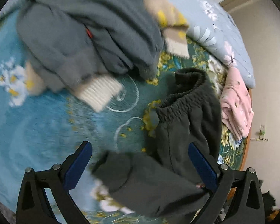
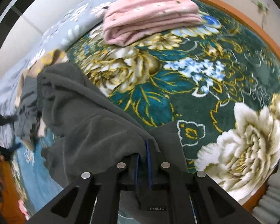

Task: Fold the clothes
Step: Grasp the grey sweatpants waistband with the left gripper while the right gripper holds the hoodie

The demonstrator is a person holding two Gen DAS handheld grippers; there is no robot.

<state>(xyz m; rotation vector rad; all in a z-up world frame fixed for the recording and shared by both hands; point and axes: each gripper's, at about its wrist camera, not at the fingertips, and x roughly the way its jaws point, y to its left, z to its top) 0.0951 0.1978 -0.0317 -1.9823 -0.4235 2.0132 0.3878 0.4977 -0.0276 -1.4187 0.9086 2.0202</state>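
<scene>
Where fingers pinch: fleecy dark-grey trousers.

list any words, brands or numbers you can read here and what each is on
"PO&JO": small pale letters on the black body of the right tongs, right wrist view.
Small red tag on the heaped blue-grey fleece garment: too blurred to read.
Nothing else legible in either view.

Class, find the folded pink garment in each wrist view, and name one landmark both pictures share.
Left wrist view: folded pink garment at the right edge, beside the bed's rim.
Right wrist view: folded pink garment at top centre.
Shared landmark: the dark grey trousers.
</scene>
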